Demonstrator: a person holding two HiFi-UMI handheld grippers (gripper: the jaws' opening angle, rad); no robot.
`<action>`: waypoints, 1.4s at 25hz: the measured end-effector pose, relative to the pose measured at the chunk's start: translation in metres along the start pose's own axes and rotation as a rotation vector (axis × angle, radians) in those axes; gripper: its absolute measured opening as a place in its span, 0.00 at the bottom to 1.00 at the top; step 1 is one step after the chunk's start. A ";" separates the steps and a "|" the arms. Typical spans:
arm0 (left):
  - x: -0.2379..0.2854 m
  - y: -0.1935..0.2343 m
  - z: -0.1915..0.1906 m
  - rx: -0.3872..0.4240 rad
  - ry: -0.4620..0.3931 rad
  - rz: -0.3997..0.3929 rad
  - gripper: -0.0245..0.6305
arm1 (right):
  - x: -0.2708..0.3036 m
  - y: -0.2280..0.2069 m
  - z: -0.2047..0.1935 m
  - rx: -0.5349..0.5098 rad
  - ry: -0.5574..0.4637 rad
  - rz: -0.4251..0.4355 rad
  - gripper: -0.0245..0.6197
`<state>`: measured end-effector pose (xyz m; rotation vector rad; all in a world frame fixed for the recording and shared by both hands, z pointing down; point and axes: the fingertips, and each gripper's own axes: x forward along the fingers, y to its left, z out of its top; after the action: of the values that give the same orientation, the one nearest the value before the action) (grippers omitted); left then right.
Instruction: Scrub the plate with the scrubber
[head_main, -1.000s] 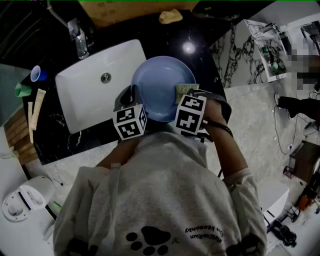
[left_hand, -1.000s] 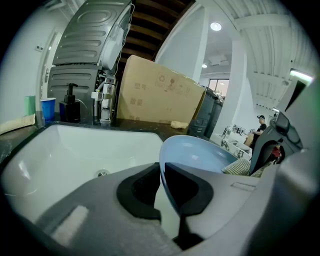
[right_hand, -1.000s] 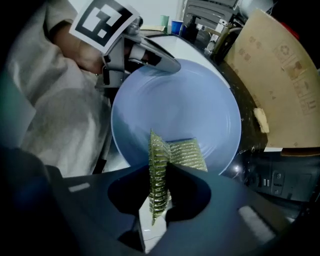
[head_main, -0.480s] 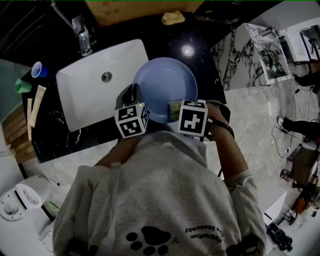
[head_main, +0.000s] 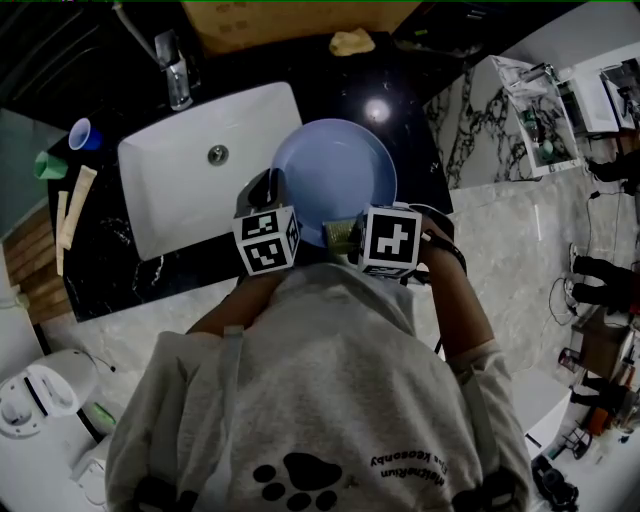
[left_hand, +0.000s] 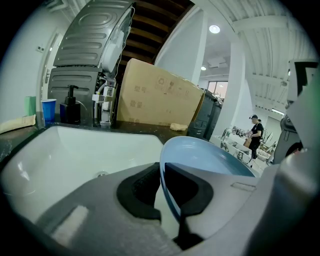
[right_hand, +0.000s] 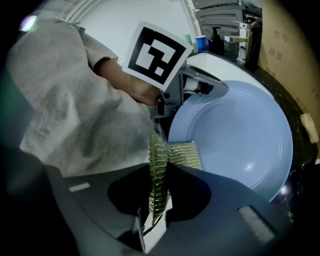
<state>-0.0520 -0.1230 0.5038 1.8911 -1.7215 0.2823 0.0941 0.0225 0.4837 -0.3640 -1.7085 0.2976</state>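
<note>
Currently my left gripper (left_hand: 162, 186) clamps the plate (left_hand: 215, 159) rim, my right gripper (right_hand: 159, 200) pinches the scrubber (right_hand: 157, 170); I should press it flat on the plate.

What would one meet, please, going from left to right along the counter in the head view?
green cup → blue cup → white sink → blue plate
</note>
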 end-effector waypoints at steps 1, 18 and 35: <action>0.000 0.000 0.000 0.001 -0.002 0.000 0.09 | 0.000 0.001 0.003 -0.004 -0.014 0.006 0.15; -0.002 0.000 0.002 -0.022 -0.001 -0.024 0.08 | -0.009 0.022 0.041 -0.025 -0.333 0.158 0.15; -0.041 0.068 0.017 -0.259 -0.058 -0.028 0.06 | -0.076 -0.029 0.103 0.019 -0.771 -0.119 0.15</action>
<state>-0.1273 -0.0983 0.4870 1.7464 -1.6776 -0.0075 0.0015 -0.0336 0.4097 -0.1293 -2.4686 0.3967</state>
